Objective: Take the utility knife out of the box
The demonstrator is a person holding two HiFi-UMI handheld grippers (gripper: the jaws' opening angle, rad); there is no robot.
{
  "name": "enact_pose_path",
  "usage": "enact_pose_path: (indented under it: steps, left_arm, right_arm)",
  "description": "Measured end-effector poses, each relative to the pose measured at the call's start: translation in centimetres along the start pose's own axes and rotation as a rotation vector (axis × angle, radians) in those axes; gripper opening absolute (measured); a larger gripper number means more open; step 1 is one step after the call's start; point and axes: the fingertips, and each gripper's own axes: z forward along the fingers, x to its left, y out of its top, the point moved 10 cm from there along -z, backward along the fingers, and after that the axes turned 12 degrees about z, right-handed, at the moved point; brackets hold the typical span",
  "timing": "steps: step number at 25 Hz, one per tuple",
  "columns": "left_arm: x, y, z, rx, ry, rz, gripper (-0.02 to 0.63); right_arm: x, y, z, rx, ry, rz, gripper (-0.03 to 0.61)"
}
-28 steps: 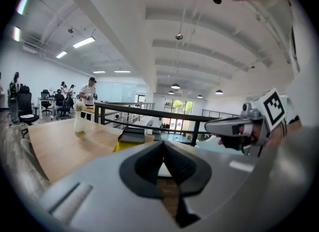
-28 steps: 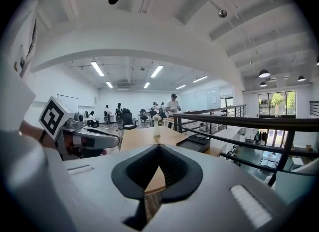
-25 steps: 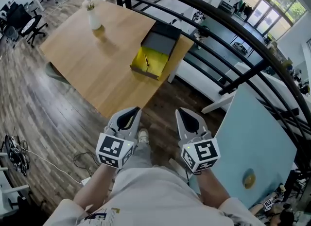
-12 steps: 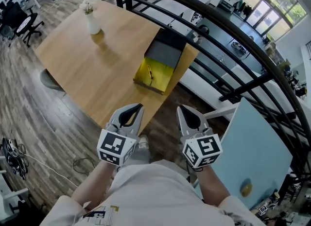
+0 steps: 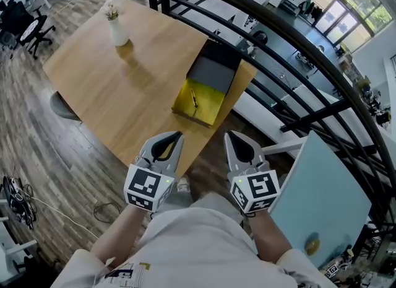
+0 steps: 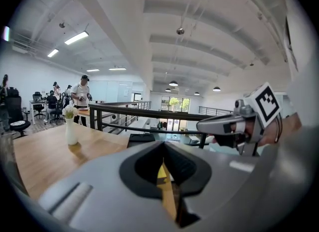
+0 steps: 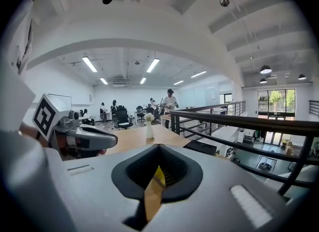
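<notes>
On the wooden table [image 5: 124, 76] ahead of me stands an open box [image 5: 203, 108] with a yellow inside and a dark lid [image 5: 213, 70] folded back. The utility knife [image 5: 193, 98] lies inside it as a thin dark stick. My left gripper [image 5: 177, 135] and right gripper [image 5: 229, 135] hang side by side just short of the table's near edge, both shut and empty. In the left gripper view the left gripper [image 6: 163, 148] points at the lid [image 6: 142, 137]. The right gripper view shows the right gripper [image 7: 158, 150] aimed the same way, lid [image 7: 202, 147] beyond.
A white vase [image 5: 116, 25] with flowers stands at the table's far left. A black railing [image 5: 297, 39] runs along the table's right side. A pale blue panel [image 5: 322, 194] leans at my right. Cables [image 5: 18, 197] lie on the floor; people and office chairs are far off.
Both grippers have come forward together towards the table. The box and the table edge now sit lower in the head view, closer to the jaws. Both stay shut.
</notes>
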Motion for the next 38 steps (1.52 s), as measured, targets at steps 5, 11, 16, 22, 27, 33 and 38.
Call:
enact_pose_path:
  steps: [5,11,16,22,27,33,38]
  left_arm:
    - [0.1,0.8,0.9,0.002,0.017,-0.006,0.002]
    - [-0.6,1.0,1.6,0.009,0.029,-0.020,0.002]
    - [-0.7,0.8,2.4,-0.002,0.029,-0.007,0.002]
    - [0.6,1.3,3.2,0.005,0.052,-0.009,0.002]
    - [2.2,1.4,4.6,0.006,0.070,0.003,0.002]
    - [4.3,1.3,7.2,0.030,0.055,0.009,0.002]
    - [5.6,-0.1,9.4,0.068,0.054,-0.002,0.002]
  right_arm:
    - [-1.3,0.4,0.5,0.017,0.028,0.023,0.002]
    - [-2.5,0.7,1.5,0.038,0.066,0.014,0.002]
    - [-3.6,0.5,2.7,0.071,0.082,0.043,0.002]
    - [-3.7,1.0,5.1,0.084,0.079,0.033,0.002]
    - [-4.0,1.4,7.6,0.094,0.046,-0.005,0.003]
    - [-4.5,1.7,11.0,0.150,0.053,-0.035,0.069]
    - [-5.2,0.7,14.4,0.218,0.066,-0.045,0.112]
